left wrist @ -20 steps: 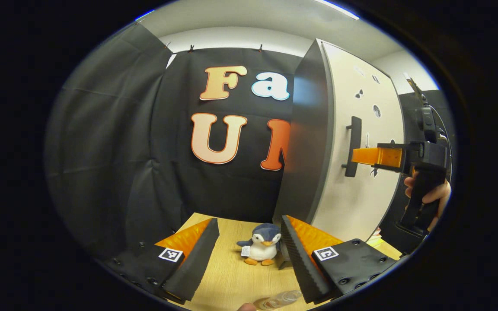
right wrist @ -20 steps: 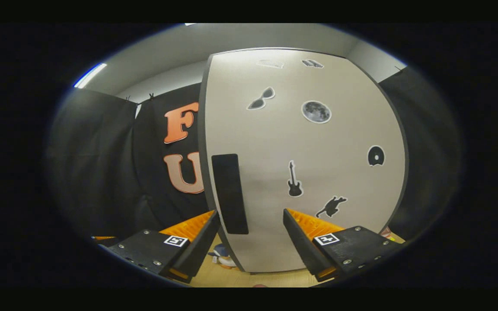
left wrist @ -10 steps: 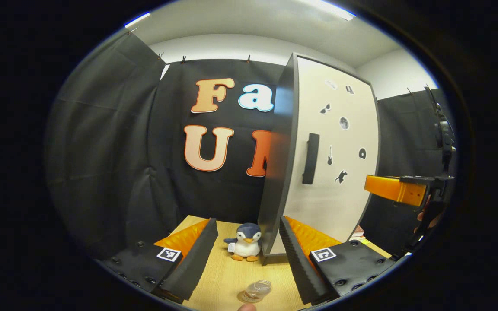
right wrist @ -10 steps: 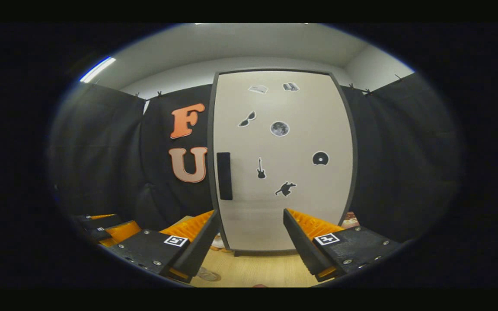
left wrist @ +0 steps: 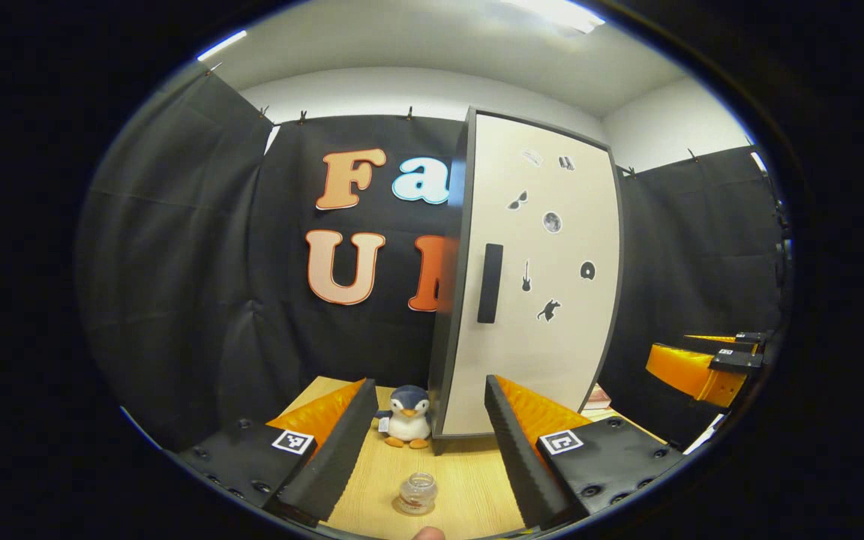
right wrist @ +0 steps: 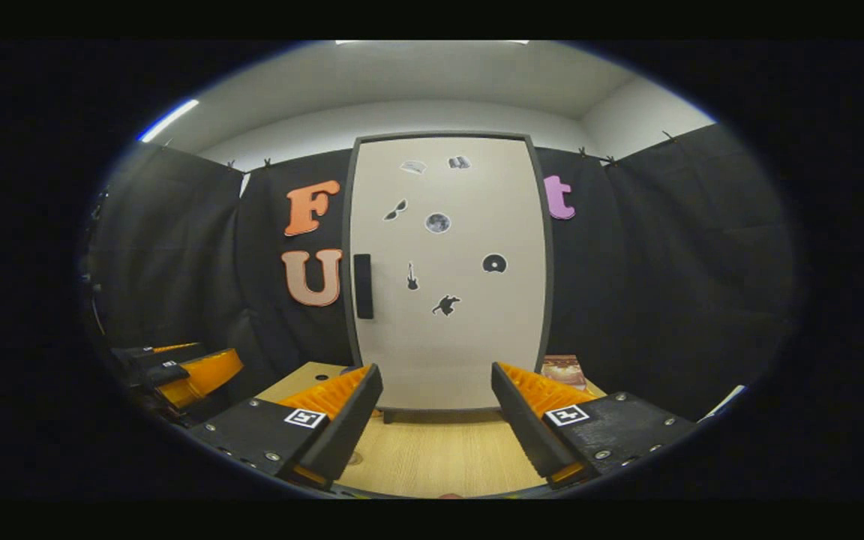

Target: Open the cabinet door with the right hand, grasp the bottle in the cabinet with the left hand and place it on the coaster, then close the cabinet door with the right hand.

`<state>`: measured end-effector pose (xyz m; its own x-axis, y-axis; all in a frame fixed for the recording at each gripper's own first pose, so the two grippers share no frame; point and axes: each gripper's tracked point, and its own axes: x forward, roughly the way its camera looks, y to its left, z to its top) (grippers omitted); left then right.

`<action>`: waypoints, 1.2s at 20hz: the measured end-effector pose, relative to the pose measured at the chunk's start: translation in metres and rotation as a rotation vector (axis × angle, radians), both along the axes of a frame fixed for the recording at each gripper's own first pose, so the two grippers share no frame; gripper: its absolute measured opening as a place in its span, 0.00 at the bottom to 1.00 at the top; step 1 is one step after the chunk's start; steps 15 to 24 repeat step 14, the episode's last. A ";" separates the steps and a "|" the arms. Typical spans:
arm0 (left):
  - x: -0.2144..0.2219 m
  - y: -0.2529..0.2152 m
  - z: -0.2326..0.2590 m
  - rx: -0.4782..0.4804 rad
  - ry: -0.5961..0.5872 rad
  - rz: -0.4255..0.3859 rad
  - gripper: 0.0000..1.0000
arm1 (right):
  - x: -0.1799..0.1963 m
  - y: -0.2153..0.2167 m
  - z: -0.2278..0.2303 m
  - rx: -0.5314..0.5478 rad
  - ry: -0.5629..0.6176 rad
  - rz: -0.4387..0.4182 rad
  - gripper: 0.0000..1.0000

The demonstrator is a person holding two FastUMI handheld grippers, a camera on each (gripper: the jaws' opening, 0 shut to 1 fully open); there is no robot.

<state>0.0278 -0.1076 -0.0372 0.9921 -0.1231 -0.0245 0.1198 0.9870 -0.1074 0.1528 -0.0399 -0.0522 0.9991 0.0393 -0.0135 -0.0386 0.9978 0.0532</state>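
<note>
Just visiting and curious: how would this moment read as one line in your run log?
cabinet door: closed | bottle: on table | left gripper: open, empty | right gripper: open, clear of handle

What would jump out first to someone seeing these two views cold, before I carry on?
The tall pale cabinet door, shut and dotted with small dark stickers, stands mid-scene at the back of the wooden table, its dark handle on its left edge. In the left gripper view, a small clear bottle stands upright on the table between the open left gripper's fingers, with a plush penguin beyond it beside the cabinet's corner.
</note>
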 end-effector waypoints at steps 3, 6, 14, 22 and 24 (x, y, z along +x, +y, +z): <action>-0.010 -0.006 0.008 0.013 -0.017 0.003 0.94 | -0.010 -0.006 0.001 0.014 -0.003 0.007 0.91; -0.015 -0.003 0.014 0.048 -0.033 0.026 0.94 | -0.014 -0.009 0.003 0.018 -0.016 0.005 0.87; -0.021 0.002 0.020 0.048 -0.057 0.043 0.93 | -0.020 -0.007 0.008 -0.024 -0.049 0.003 0.91; -0.021 0.002 0.020 0.048 -0.057 0.043 0.93 | -0.020 -0.007 0.008 -0.024 -0.049 0.003 0.91; -0.021 0.002 0.020 0.048 -0.057 0.043 0.93 | -0.020 -0.007 0.008 -0.024 -0.049 0.003 0.91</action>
